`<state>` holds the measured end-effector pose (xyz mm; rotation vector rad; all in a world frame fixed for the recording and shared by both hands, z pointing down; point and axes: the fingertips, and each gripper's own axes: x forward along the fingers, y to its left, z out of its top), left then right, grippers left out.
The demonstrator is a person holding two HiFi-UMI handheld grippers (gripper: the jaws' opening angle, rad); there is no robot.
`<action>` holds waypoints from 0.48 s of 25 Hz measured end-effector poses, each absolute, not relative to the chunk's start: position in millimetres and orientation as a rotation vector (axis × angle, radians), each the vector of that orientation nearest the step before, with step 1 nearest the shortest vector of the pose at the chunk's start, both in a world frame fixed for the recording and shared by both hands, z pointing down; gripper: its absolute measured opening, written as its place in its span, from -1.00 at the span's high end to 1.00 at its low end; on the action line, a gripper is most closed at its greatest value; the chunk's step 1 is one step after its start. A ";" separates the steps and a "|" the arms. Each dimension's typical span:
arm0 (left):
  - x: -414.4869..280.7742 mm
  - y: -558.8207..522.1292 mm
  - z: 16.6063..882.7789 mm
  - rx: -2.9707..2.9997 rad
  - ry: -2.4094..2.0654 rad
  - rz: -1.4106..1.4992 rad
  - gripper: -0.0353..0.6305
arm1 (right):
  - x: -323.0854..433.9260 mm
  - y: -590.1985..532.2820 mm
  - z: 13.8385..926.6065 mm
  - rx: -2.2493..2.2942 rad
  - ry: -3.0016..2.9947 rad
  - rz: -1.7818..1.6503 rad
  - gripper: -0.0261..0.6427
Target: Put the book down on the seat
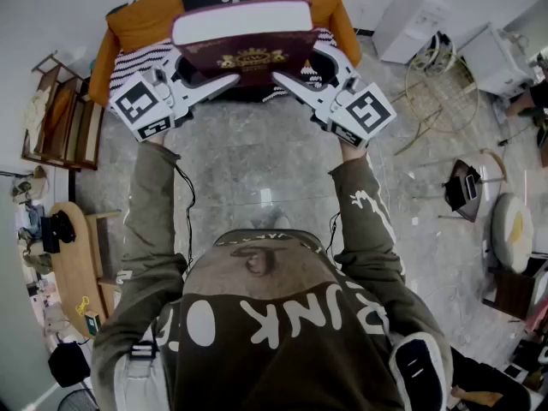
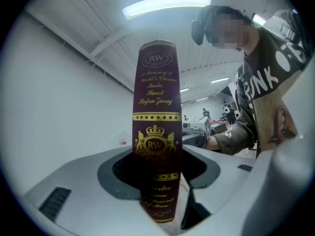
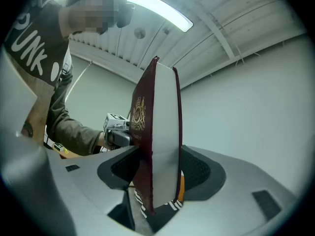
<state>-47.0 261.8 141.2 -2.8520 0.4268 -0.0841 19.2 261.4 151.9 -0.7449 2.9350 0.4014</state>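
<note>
A dark red hardback book (image 1: 244,45) with gold lettering hangs in the air over the seat, an orange armchair (image 1: 141,24) with a black-and-white striped cushion (image 1: 137,60). The left gripper (image 1: 224,80) is shut on the book's spine end, and its own view shows the gold-printed spine (image 2: 156,132) upright between the jaws (image 2: 157,181). The right gripper (image 1: 287,80) is shut on the opposite end, where the white page edge (image 3: 165,132) stands between its jaws (image 3: 157,181). Both sets of jaws stand wide around the thick book.
A wooden rack (image 1: 64,114) stands left of the armchair, with a round wooden table (image 1: 73,264) nearer along the left wall. At the right are white cabinets (image 1: 411,15), a wire frame (image 1: 437,92) and a round stool (image 1: 512,229). The floor (image 1: 257,161) is pale marble.
</note>
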 end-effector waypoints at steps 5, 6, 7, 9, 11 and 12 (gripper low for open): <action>-46.9 263.5 140.8 -2.849 0.425 -0.086 0.20 | 19.5 263.2 155.8 -0.740 2.963 0.410 0.18; -46.9 263.8 140.6 -2.849 0.426 -0.087 0.20 | 19.6 263.5 156.1 -0.739 2.966 0.411 0.18; -46.8 264.0 140.6 -2.850 0.426 -0.088 0.20 | 19.6 263.7 156.0 -0.739 2.967 0.411 0.18; -46.9 264.1 140.2 -2.850 0.425 -0.090 0.20 | 19.3 263.8 155.3 -0.737 2.964 0.410 0.18; -46.9 264.4 140.1 -2.851 0.423 -0.089 0.20 | 19.1 264.2 155.2 -0.732 2.963 0.405 0.18; -47.0 264.5 140.3 -2.852 0.422 -0.088 0.20 | 19.1 264.3 155.4 -0.727 2.964 0.400 0.18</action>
